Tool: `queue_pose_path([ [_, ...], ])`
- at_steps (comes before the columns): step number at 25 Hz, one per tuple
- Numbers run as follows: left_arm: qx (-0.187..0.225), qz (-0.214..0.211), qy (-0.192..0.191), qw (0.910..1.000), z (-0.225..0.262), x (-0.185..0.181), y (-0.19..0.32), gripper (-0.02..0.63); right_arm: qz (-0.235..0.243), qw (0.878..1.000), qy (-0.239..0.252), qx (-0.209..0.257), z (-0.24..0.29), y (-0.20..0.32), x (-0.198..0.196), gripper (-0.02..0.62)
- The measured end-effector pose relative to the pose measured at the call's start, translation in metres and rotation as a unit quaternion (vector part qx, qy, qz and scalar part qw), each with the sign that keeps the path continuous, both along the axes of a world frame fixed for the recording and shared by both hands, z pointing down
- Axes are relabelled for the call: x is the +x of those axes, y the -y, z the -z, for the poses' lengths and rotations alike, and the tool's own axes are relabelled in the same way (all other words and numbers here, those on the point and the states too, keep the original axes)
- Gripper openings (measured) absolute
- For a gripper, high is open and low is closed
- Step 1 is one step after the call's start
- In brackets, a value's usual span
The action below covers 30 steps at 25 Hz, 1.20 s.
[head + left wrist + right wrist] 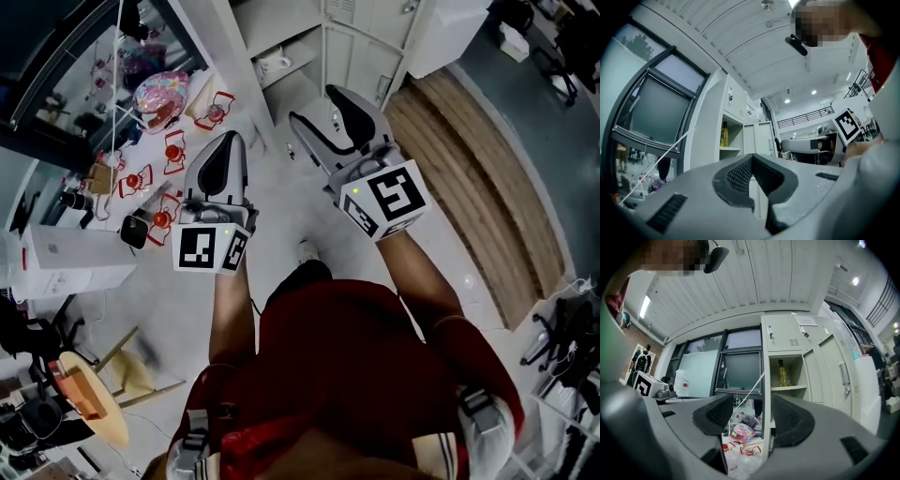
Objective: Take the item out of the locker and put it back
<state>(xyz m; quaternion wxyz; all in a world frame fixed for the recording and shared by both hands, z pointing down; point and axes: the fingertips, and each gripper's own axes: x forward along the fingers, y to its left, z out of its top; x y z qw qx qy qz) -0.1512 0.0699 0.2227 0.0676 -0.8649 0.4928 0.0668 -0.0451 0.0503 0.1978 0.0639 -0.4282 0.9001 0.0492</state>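
I am pointing both grippers at the open locker (pixel 787 336), and the yellow bottle (pixel 782 373) is standing upright on its shelf, well apart from me.

My left gripper (pixel 752 157) is keeping its fingers pressed together with nothing in them. My right gripper (pixel 752 404) is holding its fingers wide apart, and they are empty too. I think trouble could be coming: the bottle is tall, thin and looks smooth and shiny, so a bump from a finger could tip it over on the flat shelf. It could also slip if I am only pinching its narrow neck. The finger pads are black and bumpy, which should help. The locker is looking like hard, pale metal, and its open door (pixel 829 369) is hanging just beside the shelf, easy to knock.
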Motion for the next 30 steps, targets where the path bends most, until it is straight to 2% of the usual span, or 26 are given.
queue_pose_path([
  [10, 0.007, -0.024, -0.005, 0.9997, 0.008, -0.026, 0.074, 0.006, -0.018, 1.000, 0.005, 0.003, 0.010, 0.072, -0.030, 0.233],
  [20, 0.004, -0.038, -0.001, 0.9993, 0.017, -0.025, 0.114, 0.006, -0.021, 1.000, 0.002, 0.002, 0.012, 0.109, -0.039, 0.233],
  [30, -0.004, -0.020, 0.002, 0.9998, 0.027, -0.022, 0.154, 0.006, -0.015, 1.000, 0.005, 0.010, 0.027, 0.160, -0.036, 0.233],
])
